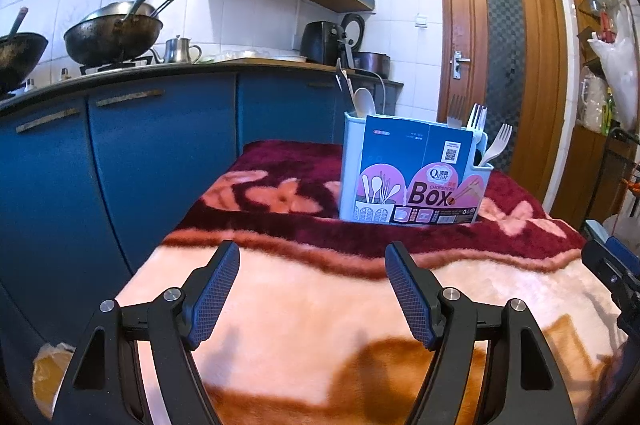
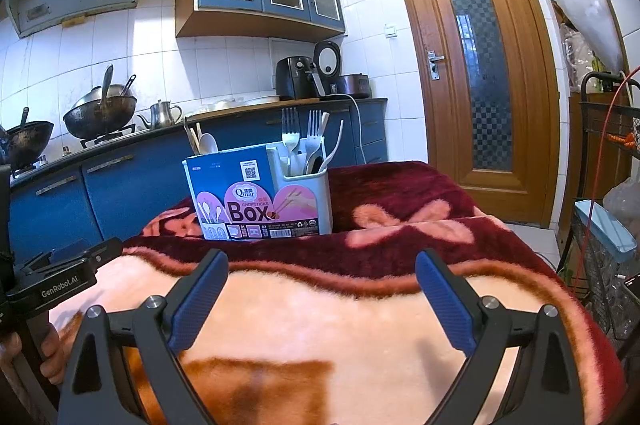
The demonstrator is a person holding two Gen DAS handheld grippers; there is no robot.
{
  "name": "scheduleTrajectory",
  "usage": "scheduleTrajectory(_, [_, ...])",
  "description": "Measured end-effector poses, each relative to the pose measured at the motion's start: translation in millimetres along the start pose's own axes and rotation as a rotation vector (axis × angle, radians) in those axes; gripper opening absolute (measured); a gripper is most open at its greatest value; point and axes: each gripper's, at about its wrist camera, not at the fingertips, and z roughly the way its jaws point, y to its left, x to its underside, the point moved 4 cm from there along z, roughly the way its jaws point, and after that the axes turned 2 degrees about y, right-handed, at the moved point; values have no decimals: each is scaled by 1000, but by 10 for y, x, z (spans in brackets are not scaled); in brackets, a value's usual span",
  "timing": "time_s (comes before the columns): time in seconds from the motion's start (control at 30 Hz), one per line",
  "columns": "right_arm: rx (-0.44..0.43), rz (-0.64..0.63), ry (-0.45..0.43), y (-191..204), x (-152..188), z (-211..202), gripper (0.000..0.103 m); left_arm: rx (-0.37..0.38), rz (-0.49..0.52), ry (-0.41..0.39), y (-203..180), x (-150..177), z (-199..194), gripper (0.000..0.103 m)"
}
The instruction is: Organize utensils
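Kitchen with blue base cabinets [image 1: 160, 153], white wall tiles and a wooden door [image 2: 476, 73] at about 2 o'clock. Plush blanket [image 1: 320, 305] in pink, orange and maroon spread across the work surface. Near its far edge, at 12 o'clock from the left wrist view, a pale utensil holder [image 1: 482, 177] standing upright, wrapped on the near face by a blue and pink cardboard sleeve [image 1: 412, 177] marked "Box". Rising out of the left compartment: a white spoon [image 1: 365, 102] with some sticks beside it. Rising out of the right compartment: forks [image 2: 304, 141], some metal, some white plastic, one white fork [image 1: 496, 145] leaning out toward 2 o'clock.

Left gripper [image 1: 312, 289] low over the pink part of the blanket, jaws spread wide, nothing between the blue pads [image 1: 212, 297], well short of the holder. Right gripper [image 2: 322, 299] likewise over the blanket, jaws spread even wider, nothing held, holder at about 11 o'clock from it and well apart. At 9 o'clock in the right wrist view, the black body of the left gripper with a hand [image 2: 48, 349] around its handle.

Along the counter at 10 o'clock: two dark woks [image 2: 100, 113] with ladles on a stove, a steel kettle [image 2: 162, 115], farther right a black air fryer [image 2: 294, 77] and a rice cooker [image 2: 352, 85].
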Motion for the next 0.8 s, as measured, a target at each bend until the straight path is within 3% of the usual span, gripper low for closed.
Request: scheduleTrajectory(0.8, [0,-1,0,-1,1,1,97,4,5,-4,-20,2,-3,76])
